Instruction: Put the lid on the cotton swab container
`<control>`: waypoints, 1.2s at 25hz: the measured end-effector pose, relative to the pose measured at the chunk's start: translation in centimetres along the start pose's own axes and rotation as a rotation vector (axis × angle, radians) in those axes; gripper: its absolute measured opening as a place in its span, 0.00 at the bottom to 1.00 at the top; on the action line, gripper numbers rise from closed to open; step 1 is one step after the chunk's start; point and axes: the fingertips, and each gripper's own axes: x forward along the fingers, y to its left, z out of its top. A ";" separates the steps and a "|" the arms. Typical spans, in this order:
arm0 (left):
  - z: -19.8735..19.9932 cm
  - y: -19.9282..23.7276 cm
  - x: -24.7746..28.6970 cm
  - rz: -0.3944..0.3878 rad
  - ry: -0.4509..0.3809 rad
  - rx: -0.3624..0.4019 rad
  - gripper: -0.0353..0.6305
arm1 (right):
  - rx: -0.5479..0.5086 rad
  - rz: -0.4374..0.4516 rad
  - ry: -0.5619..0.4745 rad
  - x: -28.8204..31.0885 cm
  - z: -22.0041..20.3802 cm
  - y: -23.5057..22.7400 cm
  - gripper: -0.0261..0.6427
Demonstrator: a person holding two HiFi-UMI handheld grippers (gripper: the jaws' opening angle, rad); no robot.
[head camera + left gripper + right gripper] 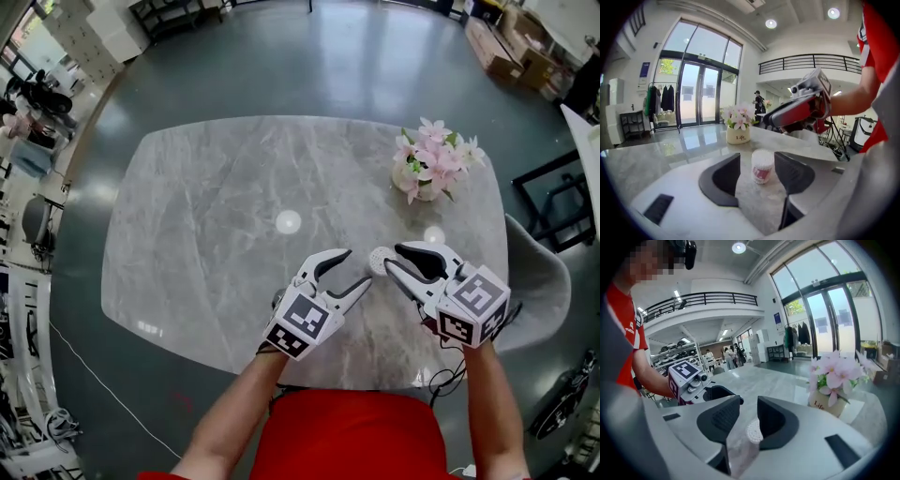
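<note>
Your left gripper (356, 266) and right gripper (394, 256) hang open, holding nothing, flanking the upright cotton swab container (762, 166) within either's reach; whether it's lidded is unclear

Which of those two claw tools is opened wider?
The left gripper, at the head view's left: its jaws gape wide, while those of the right gripper stand closer together.
</note>
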 end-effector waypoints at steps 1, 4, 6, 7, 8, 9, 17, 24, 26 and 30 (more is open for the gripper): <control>1.0 0.0 -0.8 0.009 -0.036 -0.009 0.43 | -0.015 -0.010 -0.039 -0.8 0.9 0.2 0.23; 4.4 -0.4 -3.5 0.038 -0.141 -0.012 0.39 | -0.053 -0.042 -0.160 -3.7 3.4 1.1 0.18; 6.8 -1.0 -5.2 0.055 -0.213 -0.011 0.35 | -0.075 -0.064 -0.240 -5.6 4.8 1.8 0.17; 8.1 -1.3 -6.1 0.064 -0.246 -0.015 0.33 | -0.083 -0.075 -0.277 -6.5 5.3 2.1 0.17; 9.2 -1.7 -6.9 0.072 -0.275 -0.015 0.30 | -0.091 -0.087 -0.310 -7.4 5.8 2.4 0.17; 10.2 -2.0 -7.7 0.080 -0.299 -0.009 0.29 | -0.097 -0.098 -0.340 -8.2 6.2 2.7 0.17; 14.6 -4.8 -11.5 0.125 -0.383 0.149 0.11 | -0.135 -0.175 -0.494 -13.0 7.3 4.4 0.10; 15.5 -5.8 -12.3 0.157 -0.445 0.166 0.07 | -0.180 -0.256 -0.534 -15.1 6.4 4.7 0.04; 15.4 -5.9 -12.5 0.163 -0.443 0.160 0.07 | -0.183 -0.265 -0.534 -15.3 5.9 5.0 0.04; 15.2 -6.0 -12.6 0.171 -0.436 0.140 0.07 | -0.167 -0.274 -0.545 -15.8 5.4 4.9 0.04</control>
